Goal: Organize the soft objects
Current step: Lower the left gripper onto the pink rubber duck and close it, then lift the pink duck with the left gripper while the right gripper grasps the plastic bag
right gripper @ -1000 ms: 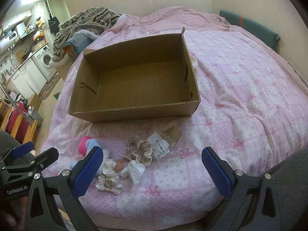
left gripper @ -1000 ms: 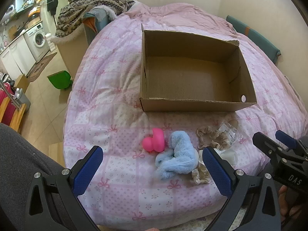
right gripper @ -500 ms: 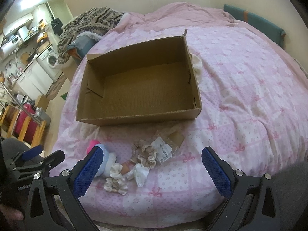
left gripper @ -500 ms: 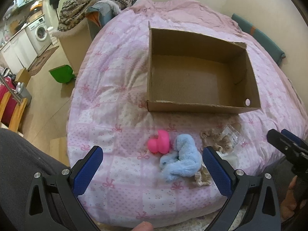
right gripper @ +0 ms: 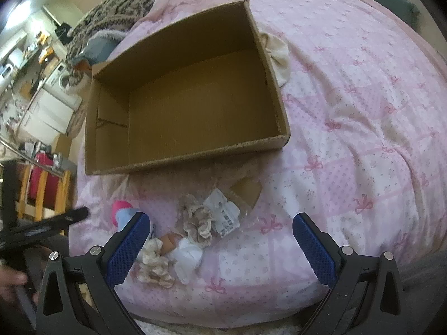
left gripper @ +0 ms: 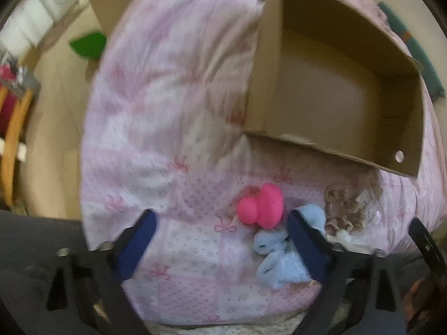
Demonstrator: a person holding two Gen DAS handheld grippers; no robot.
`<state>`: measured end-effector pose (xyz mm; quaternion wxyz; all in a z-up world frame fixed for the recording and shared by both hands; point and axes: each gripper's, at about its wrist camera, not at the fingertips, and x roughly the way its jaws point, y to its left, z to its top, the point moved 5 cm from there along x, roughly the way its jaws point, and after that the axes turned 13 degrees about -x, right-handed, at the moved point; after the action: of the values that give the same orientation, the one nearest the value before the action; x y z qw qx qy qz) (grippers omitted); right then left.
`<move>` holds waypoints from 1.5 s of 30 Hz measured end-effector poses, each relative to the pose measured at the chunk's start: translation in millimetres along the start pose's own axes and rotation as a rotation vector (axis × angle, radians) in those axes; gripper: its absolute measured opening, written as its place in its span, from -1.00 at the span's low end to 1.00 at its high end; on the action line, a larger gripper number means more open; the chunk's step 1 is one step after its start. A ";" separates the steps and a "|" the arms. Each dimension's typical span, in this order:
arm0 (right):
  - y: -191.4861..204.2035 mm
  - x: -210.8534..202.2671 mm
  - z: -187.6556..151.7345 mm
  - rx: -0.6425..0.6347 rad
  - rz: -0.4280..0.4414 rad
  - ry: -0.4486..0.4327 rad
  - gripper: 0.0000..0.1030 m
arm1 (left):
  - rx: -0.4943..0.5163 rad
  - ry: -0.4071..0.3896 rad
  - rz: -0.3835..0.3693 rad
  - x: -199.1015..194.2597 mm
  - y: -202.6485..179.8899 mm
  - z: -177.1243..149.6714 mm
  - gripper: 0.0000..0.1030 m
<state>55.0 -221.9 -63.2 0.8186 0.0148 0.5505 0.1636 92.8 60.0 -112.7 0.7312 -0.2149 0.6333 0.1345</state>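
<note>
An empty cardboard box (left gripper: 335, 150) (right gripper: 195, 156) lies on the pink quilt. In front of it sit a pink soft toy (left gripper: 261, 206) (right gripper: 118, 208), a light blue plush (left gripper: 279, 265) (right gripper: 125, 216), beige scrunchies (left gripper: 345, 209) (right gripper: 197, 219), a small doll in white (right gripper: 181, 251) and a labelled plastic bag (right gripper: 226, 215). My left gripper (left gripper: 220, 243) is open and empty, just before the pink toy and blue plush. My right gripper (right gripper: 220, 247) is open and empty above the scrunchies and doll.
The bed's near edge runs below the objects. A cream cloth (right gripper: 276, 53) lies beside the box's right wall. A patterned blanket pile (right gripper: 111, 14) sits at the bed's far left. A wooden chair (right gripper: 42, 192), a green bin (left gripper: 88, 44) and floor are left of the bed.
My left gripper has swung down and closer to the pink toy and blue plush; its view is blurred by motion. My right gripper has moved closer over the scrunchies.
</note>
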 end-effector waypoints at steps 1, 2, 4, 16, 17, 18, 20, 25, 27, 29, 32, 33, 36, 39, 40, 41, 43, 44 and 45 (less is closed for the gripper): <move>-0.8 -2.0 0.8 0.000 -0.007 -0.012 1.00 | -0.018 0.028 0.001 8.6 0.7 0.4 0.54; -1.8 -2.6 1.5 0.002 -0.011 -0.017 1.00 | -0.031 0.056 0.005 16.6 0.3 0.4 0.54; -4.0 -0.6 0.5 0.012 -0.011 -0.015 1.00 | -0.018 0.079 0.003 26.0 -5.1 -1.2 0.54; -9.8 4.2 2.3 0.044 -0.026 -0.002 1.00 | 0.025 0.084 -0.030 39.3 -28.5 -4.9 0.54; -10.4 3.9 2.0 0.043 -0.028 -0.003 1.00 | 0.026 0.098 -0.027 42.1 -30.0 -6.4 0.54; -10.4 3.9 2.1 0.043 -0.029 -0.004 1.00 | 0.025 0.119 -0.028 47.2 -30.9 -8.3 0.53; -10.9 4.5 2.2 0.044 -0.032 -0.005 1.00 | 0.016 0.138 -0.026 56.7 -31.6 -10.0 0.27; -11.7 5.7 2.9 0.041 -0.038 -0.005 1.00 | -0.016 0.175 -0.039 72.2 -33.5 -13.7 -0.22; -11.9 5.3 2.9 0.041 -0.038 -0.006 1.00 | -0.030 0.167 -0.056 72.7 -28.3 -9.4 -0.23; -12.0 4.9 2.9 0.044 -0.038 -0.007 1.00 | -0.017 0.139 -0.055 63.6 -23.3 -8.5 -0.23; -12.5 3.8 3.5 0.047 -0.035 -0.011 1.00 | -0.004 0.081 -0.035 46.9 -6.8 -9.9 -0.23; -12.1 3.3 3.6 0.046 -0.034 -0.012 1.00 | -0.005 0.066 -0.030 39.4 -0.6 -9.4 -0.23; -13.2 2.3 3.1 0.045 -0.030 -0.015 1.00 | -0.002 0.030 -0.029 23.6 8.0 -10.9 -0.23; -14.1 0.7 3.0 0.052 -0.022 -0.019 1.00 | -0.007 0.008 -0.052 1.8 13.6 -13.5 -0.23; -14.4 0.7 3.1 0.055 -0.019 -0.019 1.00 | -0.004 0.001 -0.056 -3.0 15.9 -15.4 -0.23; -15.0 0.7 3.2 0.058 -0.015 -0.019 1.00 | 0.001 -0.012 -0.064 -10.0 18.4 -17.8 -0.23; -15.9 1.5 3.1 0.069 0.007 -0.017 1.00 | 0.009 -0.029 -0.074 -23.9 22.7 -20.0 -0.23; -15.9 2.2 3.0 0.076 0.018 -0.017 1.00 | 0.012 -0.039 -0.078 -29.8 21.8 -20.5 -0.23; -16.4 2.8 3.0 0.084 0.032 -0.017 1.00 | 0.019 -0.049 -0.082 -34.3 23.3 -22.9 -0.23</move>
<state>62.7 -236.2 -67.9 0.8192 0.0592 0.5495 0.1533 56.5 71.8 -84.7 0.7534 -0.2305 0.6071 0.1036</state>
